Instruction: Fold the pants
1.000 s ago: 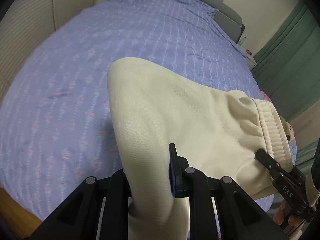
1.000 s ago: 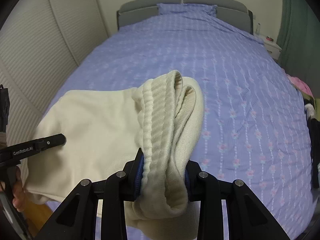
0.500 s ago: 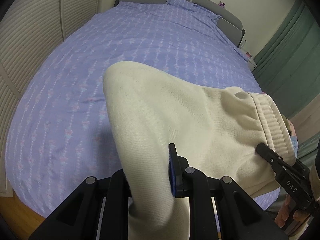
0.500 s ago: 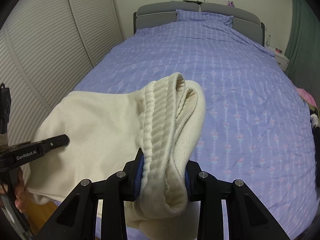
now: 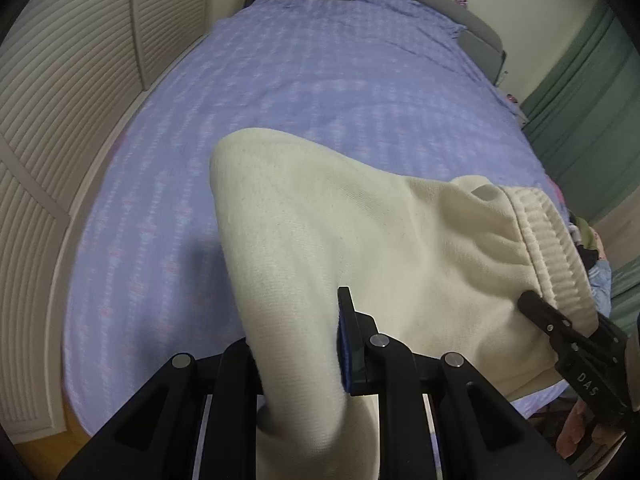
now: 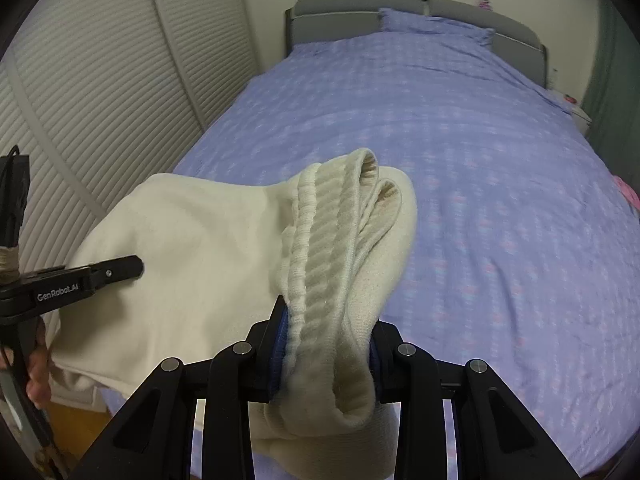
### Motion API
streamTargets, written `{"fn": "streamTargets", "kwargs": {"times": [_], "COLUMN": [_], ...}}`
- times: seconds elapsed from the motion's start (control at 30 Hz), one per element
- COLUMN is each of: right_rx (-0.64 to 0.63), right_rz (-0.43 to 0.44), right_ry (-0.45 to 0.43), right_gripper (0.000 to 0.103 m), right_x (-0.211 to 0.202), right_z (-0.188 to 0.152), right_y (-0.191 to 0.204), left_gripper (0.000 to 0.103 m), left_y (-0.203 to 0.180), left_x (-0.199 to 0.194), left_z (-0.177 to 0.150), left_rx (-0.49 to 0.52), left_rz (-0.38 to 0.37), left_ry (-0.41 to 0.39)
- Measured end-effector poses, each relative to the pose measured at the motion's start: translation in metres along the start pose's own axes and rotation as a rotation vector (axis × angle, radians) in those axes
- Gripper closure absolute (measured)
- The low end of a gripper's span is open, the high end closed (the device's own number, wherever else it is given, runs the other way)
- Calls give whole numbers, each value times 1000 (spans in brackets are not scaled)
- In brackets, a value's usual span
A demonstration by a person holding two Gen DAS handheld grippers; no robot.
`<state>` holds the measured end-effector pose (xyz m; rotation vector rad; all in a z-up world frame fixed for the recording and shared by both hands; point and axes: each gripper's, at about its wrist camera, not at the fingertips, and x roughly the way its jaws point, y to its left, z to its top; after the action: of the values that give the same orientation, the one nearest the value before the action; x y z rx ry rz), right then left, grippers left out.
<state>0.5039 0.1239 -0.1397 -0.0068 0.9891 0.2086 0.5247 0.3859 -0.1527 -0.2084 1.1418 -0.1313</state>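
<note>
Left wrist view: the left gripper (image 5: 300, 344) is clamped on a fold of the cream pants (image 5: 360, 240), which hang lifted above the near end of the bed (image 5: 320, 80). The right gripper (image 5: 532, 304) bites the ribbed waistband (image 5: 552, 240).

Right wrist view: the right gripper (image 6: 326, 336) is clenched on the bunched waistband (image 6: 332, 240); the pants (image 6: 180, 248) stretch from it across to the left gripper (image 6: 132, 268), over the near corner of the bed (image 6: 480, 160). 2 louvred doors (image 6: 120, 60) flank the bed.
</note>
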Motion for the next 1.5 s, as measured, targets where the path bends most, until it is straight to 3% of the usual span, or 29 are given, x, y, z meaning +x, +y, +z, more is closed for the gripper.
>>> {"fn": "streamTargets", "kwargs": {"times": [0.27,0.53,0.67,0.83,0.9,0.97,1.03,1.1,1.13,1.33,1.4,1.5], "right_rx": [-62,-104,-93,-7,17,33,46,-3,-15,-87,-108,-125], "right_rz": [56,58,44,60,69,28,-17,-162,-193,-167,-141,-126], "right_ry": [62,112,188,298,334,376,375,338,321,199,160,91], "right_gripper": [70,70,69,68,64,50,47,45,45,45,41,29], "right_x": [70,144,175,194,195,199,193,179,174,106,78,26], "right_z": [37,47,39,21,13,11,8,8,11,4,-2,-16], "right_y": [78,123,124,104,97,85,73,62,58,35,29,14], "left_gripper": [84,84,83,80,70,59,56,53,53,34,23,13], "left_y": [92,146,160,173,178,182,181,171,166,98,68,22], "left_x": [27,79,120,135,136,134,127,114,107,42,18,-16], "left_z": [39,63,56,32,26,22,20,16,14,-16,-30,-53], "left_rx": [-19,5,11,-51,-80,-102,-84,-13,11,90,102,106], "left_rz": [81,160,197,193,206,231,298,392,414,396,387,373], "left_ry": [19,49,143,176,186,197,187,159,149,0,-53,-145]}}
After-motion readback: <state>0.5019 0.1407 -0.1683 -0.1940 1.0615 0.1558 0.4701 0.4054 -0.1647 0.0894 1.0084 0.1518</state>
